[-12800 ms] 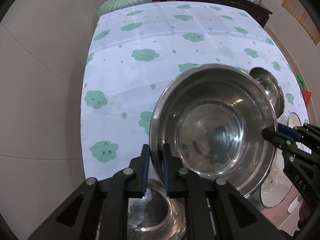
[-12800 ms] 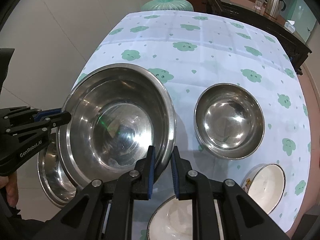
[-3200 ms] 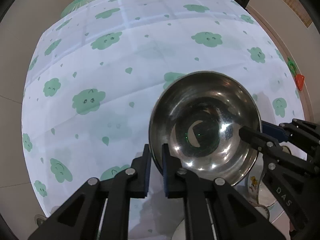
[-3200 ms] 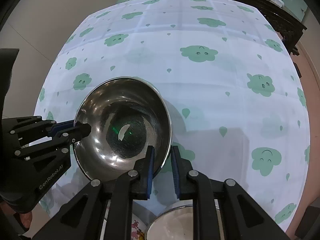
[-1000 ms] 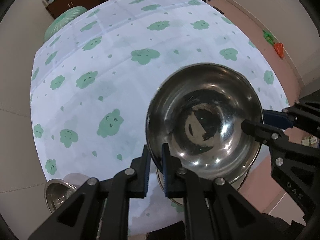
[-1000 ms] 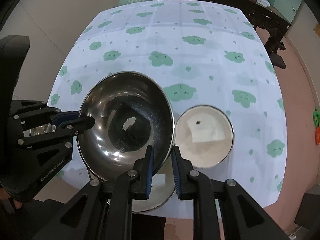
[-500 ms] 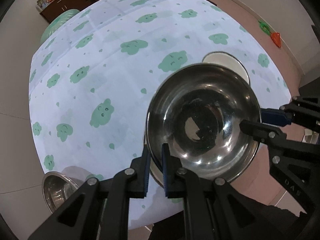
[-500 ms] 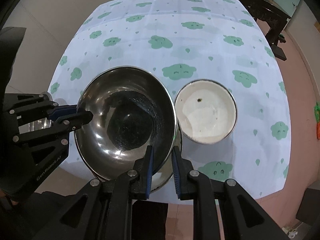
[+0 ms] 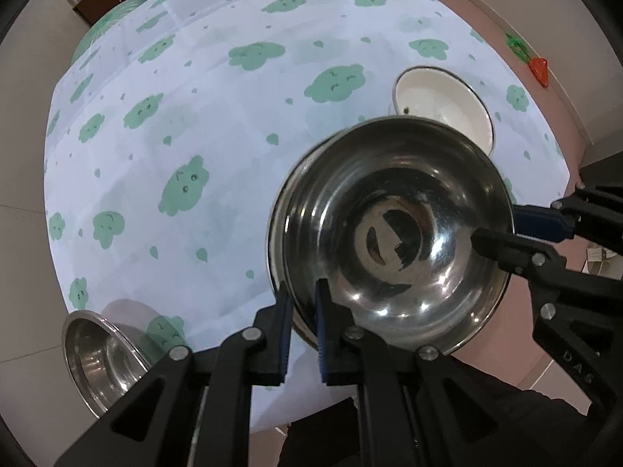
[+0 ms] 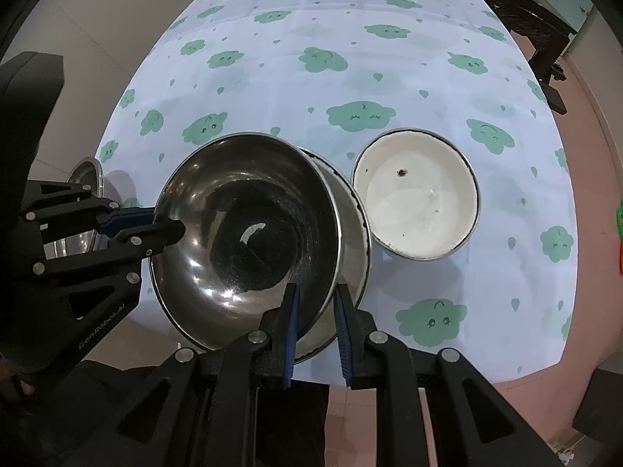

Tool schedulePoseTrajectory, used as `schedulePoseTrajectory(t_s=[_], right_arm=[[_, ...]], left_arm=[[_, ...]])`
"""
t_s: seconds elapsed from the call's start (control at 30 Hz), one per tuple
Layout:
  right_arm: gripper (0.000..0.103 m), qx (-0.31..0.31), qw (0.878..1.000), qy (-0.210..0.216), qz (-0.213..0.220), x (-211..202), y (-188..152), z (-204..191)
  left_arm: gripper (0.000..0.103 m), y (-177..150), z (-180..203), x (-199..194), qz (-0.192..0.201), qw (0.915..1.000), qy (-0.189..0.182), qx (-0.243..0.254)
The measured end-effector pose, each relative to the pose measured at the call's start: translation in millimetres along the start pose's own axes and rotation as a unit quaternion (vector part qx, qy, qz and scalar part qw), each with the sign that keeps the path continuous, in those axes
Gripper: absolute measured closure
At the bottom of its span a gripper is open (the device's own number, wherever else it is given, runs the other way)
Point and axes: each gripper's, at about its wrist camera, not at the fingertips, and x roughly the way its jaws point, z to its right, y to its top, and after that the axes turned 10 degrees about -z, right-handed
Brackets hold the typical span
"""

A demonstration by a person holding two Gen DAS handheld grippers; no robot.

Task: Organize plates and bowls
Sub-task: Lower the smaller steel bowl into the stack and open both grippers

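Observation:
A shiny steel bowl [image 9: 393, 233] [image 10: 249, 233] is held by its rim between both grippers, low over another bowl [image 10: 352, 233] near the table's front edge. My left gripper [image 9: 303, 303] is shut on the bowl's near-left rim and shows in the right wrist view [image 10: 163, 227]. My right gripper [image 10: 315, 299] is shut on the opposite rim and shows in the left wrist view [image 9: 494, 229]. A white enamel bowl [image 10: 416, 194] [image 9: 444, 97] sits on the table just right of them.
A second steel bowl [image 9: 97, 354] [image 10: 83, 179] sits at the table's front left corner. The table wears a white cloth with green clouds [image 10: 350, 78]. The floor lies beyond the front edge; dark furniture [image 10: 537, 11] stands at the far right.
The held steel bowl has come down toward the bowl under it near the front edge. Both grippers keep their grip on its rim.

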Motion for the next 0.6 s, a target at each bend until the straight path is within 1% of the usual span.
schedulePoseTrajectory(t_s=[0.2, 0.6], right_arm=[[0.083, -0.001, 1.000, 0.001, -0.003, 5.1, -1.9, -2.5], [0.083, -0.002, 1.000, 0.002, -0.006, 8.6, -4.2, -0.7]], left_arm=[[0.095, -1.8, 0.9, 4.8, -0.009, 0.9999, -0.003, -0.006], [0.095, -0.7, 3.4, 6.7, -0.013, 0.9999, -0.006, -0.007]])
